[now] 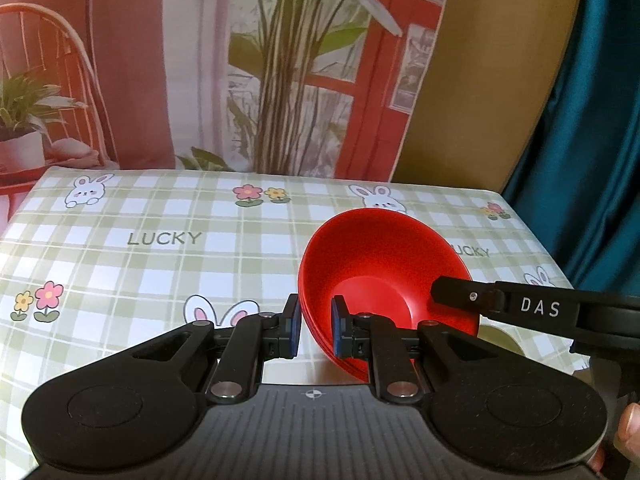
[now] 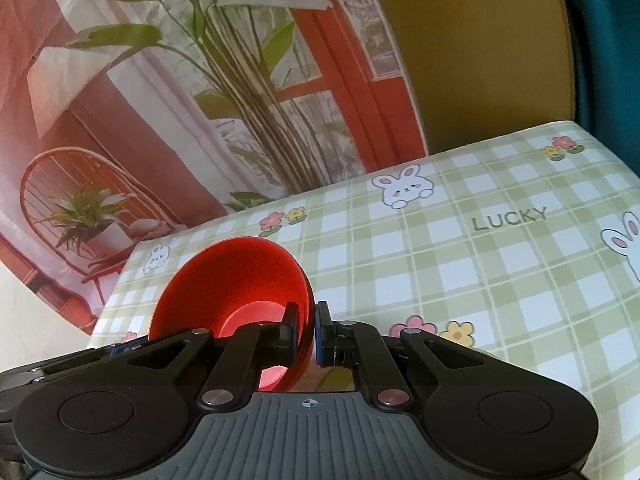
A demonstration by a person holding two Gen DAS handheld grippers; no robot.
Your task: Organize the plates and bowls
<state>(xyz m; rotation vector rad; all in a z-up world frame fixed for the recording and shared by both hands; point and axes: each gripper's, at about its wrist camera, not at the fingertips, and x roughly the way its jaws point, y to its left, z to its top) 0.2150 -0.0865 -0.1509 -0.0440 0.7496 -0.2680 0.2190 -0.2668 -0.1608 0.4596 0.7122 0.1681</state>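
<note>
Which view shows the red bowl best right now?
Left wrist: the bowl shows nearly whole, its inside, its base and what look like stacked rims at its edge. In the right wrist view the bowl has its lower part hidden behind the right gripper.

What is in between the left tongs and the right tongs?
The red bowl. The left tongs pinch its near rim and the right tongs pinch the opposite rim, as both wrist views show.

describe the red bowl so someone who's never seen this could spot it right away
Start at the table under the green checked cloth printed with bunnies, flowers and LUCKY. Above its right half, both grippers pinch opposite sides of one rim. That is the red bowl: plain glossy red, tilted, and the only dish in view.
</note>
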